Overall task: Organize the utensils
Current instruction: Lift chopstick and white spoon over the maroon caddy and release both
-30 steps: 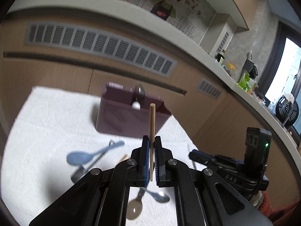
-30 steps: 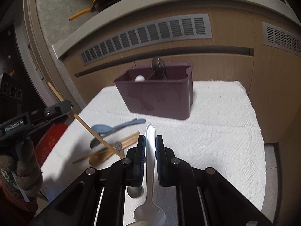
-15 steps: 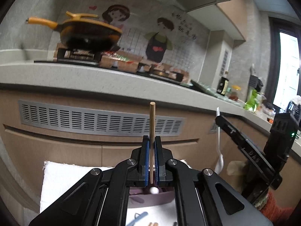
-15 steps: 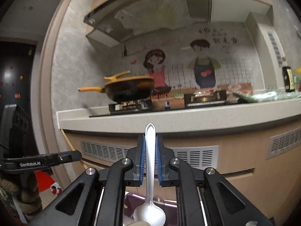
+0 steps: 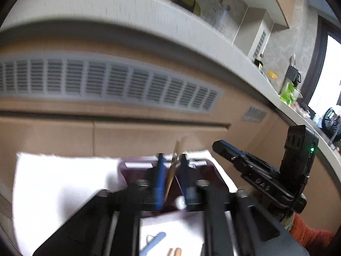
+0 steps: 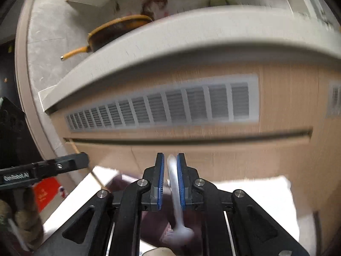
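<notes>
Both cameras have tipped back down since half a second ago: the stove, pan and wall mural that filled the views then now sit at the top edge, and the white cloth [image 5: 64, 183] on the bench is in sight again. Left gripper [image 5: 171, 170]: its blue pads, which pinched the wooden stick [image 5: 175, 162] tight a moment ago, now stand apart; the stick leans tilted in the gap over the maroon utensil holder [image 5: 132, 170], and blur hides whether either pad touches it. A small white ball-like end [image 5: 180, 202] shows inside the holder below the gripper. In the near foreground on the cloth lie a pale blue spoon [image 5: 153, 242] and the ends of two wooden pieces [image 5: 174, 251]. Right gripper [image 6: 170, 179]: its pads are also wider than before, with the white spoon [image 6: 177, 204] between them, handle up and bowl down, lying close along the right-hand pad [image 6: 181, 183] and clear of the other; the spoon is motion-smeared, so a grip cannot be confirmed. The spoon's bowl hangs over the holder, seen as a dark maroon shape beneath the gripper. The left gripper appears at the left edge of the right wrist view, the right gripper [image 5: 226, 149] at the right of the left wrist view. Yellow pan [image 6: 119, 29] on the counter above the vented cabinet front [image 6: 170, 106].
</notes>
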{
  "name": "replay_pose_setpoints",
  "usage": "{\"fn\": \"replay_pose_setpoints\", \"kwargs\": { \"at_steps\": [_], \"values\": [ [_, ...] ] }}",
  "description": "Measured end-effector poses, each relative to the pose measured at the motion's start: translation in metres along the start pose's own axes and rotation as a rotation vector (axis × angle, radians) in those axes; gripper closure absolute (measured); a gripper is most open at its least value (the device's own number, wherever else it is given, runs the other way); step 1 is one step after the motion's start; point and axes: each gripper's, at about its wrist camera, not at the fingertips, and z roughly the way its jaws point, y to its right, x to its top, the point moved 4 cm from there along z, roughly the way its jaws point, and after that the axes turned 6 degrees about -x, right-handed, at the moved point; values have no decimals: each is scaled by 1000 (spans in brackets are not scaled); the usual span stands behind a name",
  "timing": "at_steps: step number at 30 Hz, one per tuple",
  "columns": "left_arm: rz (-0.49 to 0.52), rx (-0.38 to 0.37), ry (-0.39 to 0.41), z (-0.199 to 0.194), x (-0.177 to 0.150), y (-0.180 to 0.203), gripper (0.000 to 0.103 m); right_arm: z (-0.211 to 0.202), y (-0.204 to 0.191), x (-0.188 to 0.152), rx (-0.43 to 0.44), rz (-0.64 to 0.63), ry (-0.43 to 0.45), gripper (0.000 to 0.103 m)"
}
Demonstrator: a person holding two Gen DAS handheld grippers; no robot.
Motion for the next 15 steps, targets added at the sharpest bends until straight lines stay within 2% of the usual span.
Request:
{"fn": "replay_pose_setpoints", "kwargs": {
  "at_steps": [1, 6, 9, 15],
  "values": [
    [-11, -1, -6, 1, -3, -1, 68, -3, 4, -3, -6, 7, -6, 86],
    [-38, 31, 16, -21, -17, 2, 60, -42, 10, -15, -41, 1, -17, 84],
    [-20, 116, 46, -46, -31, 6, 58, -63, -3, -31, -53, -76, -58, 84],
    [-24, 206, 75, -90, -63, 6, 47, -77, -32, -87, 35, -200, -249, 84]
  ]
}}
